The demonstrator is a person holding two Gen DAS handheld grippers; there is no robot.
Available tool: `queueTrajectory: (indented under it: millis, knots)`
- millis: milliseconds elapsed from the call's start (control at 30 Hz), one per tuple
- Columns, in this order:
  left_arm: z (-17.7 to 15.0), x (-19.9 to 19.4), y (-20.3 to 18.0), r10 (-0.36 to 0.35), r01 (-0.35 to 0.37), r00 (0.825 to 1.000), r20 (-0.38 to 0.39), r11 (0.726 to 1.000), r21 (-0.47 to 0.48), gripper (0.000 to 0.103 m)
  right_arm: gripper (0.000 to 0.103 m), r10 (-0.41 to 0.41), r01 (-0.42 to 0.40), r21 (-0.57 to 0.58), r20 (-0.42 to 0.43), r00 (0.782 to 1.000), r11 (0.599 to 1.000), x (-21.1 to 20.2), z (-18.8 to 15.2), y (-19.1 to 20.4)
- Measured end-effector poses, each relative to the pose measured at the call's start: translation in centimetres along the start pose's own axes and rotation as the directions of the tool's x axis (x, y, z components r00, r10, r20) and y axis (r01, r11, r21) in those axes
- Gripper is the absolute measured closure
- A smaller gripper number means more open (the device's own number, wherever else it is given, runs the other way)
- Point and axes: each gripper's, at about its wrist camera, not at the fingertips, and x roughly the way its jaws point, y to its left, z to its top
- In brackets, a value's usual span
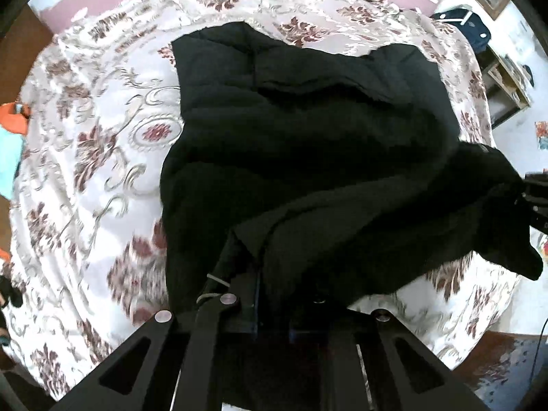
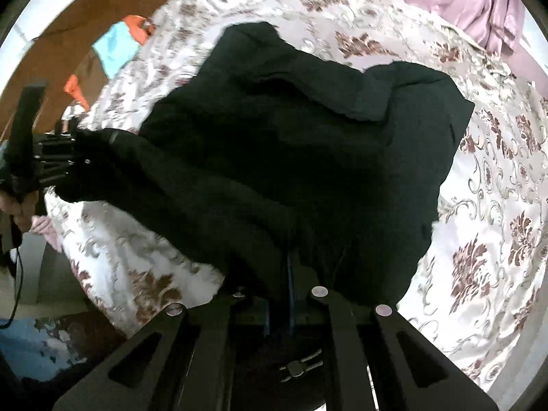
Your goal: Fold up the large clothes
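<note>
Nearest the left wrist camera, the left gripper is pointing steeply down and clenching the near edge of the black garment, whose cloth is bunching up around the fingers and hiding their tips. In the right wrist view, the right gripper is likewise pinching the same near edge, its fingers pressed together with dark fabric draping over them. Between the two grippers the lifted hem is hanging as a raised band, while the rest of the black garment is lying spread on the bed, which is wearing a white bedspread patterned with maroon flowers and grey scrolls. At the left edge of the right wrist view, a person's hand is showing beside the other gripper's dark body. Farther out, an orange and turquoise cloth is sitting off the bed's edge against the brown floor. Beyond the garment's far end, a mauve sheet is lying crumpled at the head of the bed, and a dark bag is resting near a small wooden shelf.
</note>
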Motion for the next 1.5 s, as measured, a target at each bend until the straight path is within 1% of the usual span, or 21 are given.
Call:
queueTrajectory:
  millis: [100,167,233,300,400,467,567,667,700,767,800,867,967,1067,1133,1200,1267,1300,1367,1433,1500]
  knots:
    - [3.3,2.0,0.8,-0.035,0.034,0.998,-0.044,0.999,-0.021,0.092,0.097,0.054,-0.048,0.136,-0.040,0.998,0.990,1.9,3.0,-2.2]
    - [4.7,3.2,0.8,-0.034,0.034,0.997,-0.066,0.999,-0.009,0.092,0.096,0.093,-0.081,0.221,-0.042,0.995,0.972,2.7,3.8,-3.6]
    - [5.9,4.5,0.5,-0.031,0.032,0.996,-0.086,0.999,0.011,0.092,0.089,0.125,-0.110,0.293,-0.032,0.992,0.950,3.0,4.0,-5.1]
    - [6.8,5.3,0.0,-0.026,0.029,0.995,-0.094,0.999,0.025,0.092,0.082,0.124,-0.117,0.332,0.000,0.992,0.936,2.6,3.6,-6.2]
    - [8.1,5.8,-0.6,-0.018,0.021,0.995,-0.099,0.999,0.033,0.092,0.075,0.139,-0.134,0.323,0.006,0.990,0.937,2.6,2.9,-6.6]
    - [8.8,6.1,-1.0,0.001,0.003,0.994,-0.105,0.999,0.035,0.092,0.074,0.155,-0.154,0.309,0.020,0.988,0.938,2.3,2.9,-7.2]
    - [9.7,6.4,-1.2,0.011,-0.008,0.993,-0.116,1.000,0.021,0.092,0.070,0.183,-0.192,0.294,0.057,0.981,0.936,0.5,3.0,-8.5]
    - [10.3,7.2,-1.4,0.025,-0.023,0.991,-0.134,1.000,0.015,0.092,0.047,0.212,-0.228,0.259,0.087,0.973,0.938,-1.2,2.9,-9.2]
    - [10.4,7.4,-1.4,0.025,-0.024,0.990,-0.139,1.000,0.010,0.092,0.036,0.214,-0.232,0.186,0.111,0.970,0.955,-2.8,2.1,-9.1]
    - [10.4,7.6,-1.3,0.027,-0.026,0.990,-0.140,1.000,0.010,0.092,0.033,0.190,-0.202,0.122,0.102,0.976,0.972,-3.1,1.7,-9.2]
    - [10.5,7.6,-1.3,0.025,-0.024,0.990,-0.141,1.000,0.008,0.092,0.033,0.151,-0.159,0.085,0.090,0.984,0.984,-2.8,1.3,-9.3]
    - [10.5,7.6,-1.1,0.016,-0.015,0.990,-0.143,1.000,0.003,0.092,0.033,0.121,-0.126,0.071,0.073,0.990,0.990,-2.2,1.2,-10.7]
    - [10.4,7.5,-0.8,0.003,-0.003,0.990,-0.144,1.000,0.003,0.092,0.033,0.172,-0.175,0.105,0.038,0.984,0.979,-0.4,1.1,-12.3]
    - [10.3,7.2,-0.2,-0.027,0.027,0.990,-0.139,1.000,-0.005,0.089,0.036,0.209,-0.216,0.091,0.082,0.975,0.972,0.4,1.5,-12.7]
    - [10.3,6.5,0.5,-0.060,0.057,0.989,-0.134,0.998,-0.030,0.087,0.085,0.219,-0.228,0.089,0.104,0.970,0.970,0.6,2.1,-12.7]
    - [10.2,5.1,1.0,-0.100,0.096,0.990,-0.096,0.995,-0.042,0.083,0.093,0.200,-0.211,0.107,0.110,0.974,0.972,1.0,2.8,-13.1]
    - [10.3,3.3,1.2,-0.126,0.124,0.991,-0.042,0.992,-0.034,0.075,0.094,0.157,-0.169,0.126,0.101,0.982,0.978,1.4,3.0,-13.3]
    - [10.3,1.7,1.4,-0.141,0.141,0.990,0.009,0.990,-0.023,0.072,0.094,0.136,-0.148,0.150,0.091,0.987,0.978,1.8,3.3,-14.0]
    - [10.1,-1.0,2.2,-0.158,0.160,0.984,0.084,0.987,-0.010,0.052,0.094,0.128,-0.139,0.176,0.074,0.989,0.975,2.5,3.7,-14.5]
    - [9.8,-3.5,3.4,-0.172,0.176,0.973,0.155,0.984,-0.012,0.043,0.094,0.128,-0.138,0.181,0.067,0.990,0.974,3.1,3.8,-14.5]
    - [9.3,-5.3,4.7,-0.179,0.184,0.964,0.196,0.983,-0.007,0.040,0.094,0.125,-0.134,0.187,0.059,0.990,0.973,3.4,4.1,-14.6]
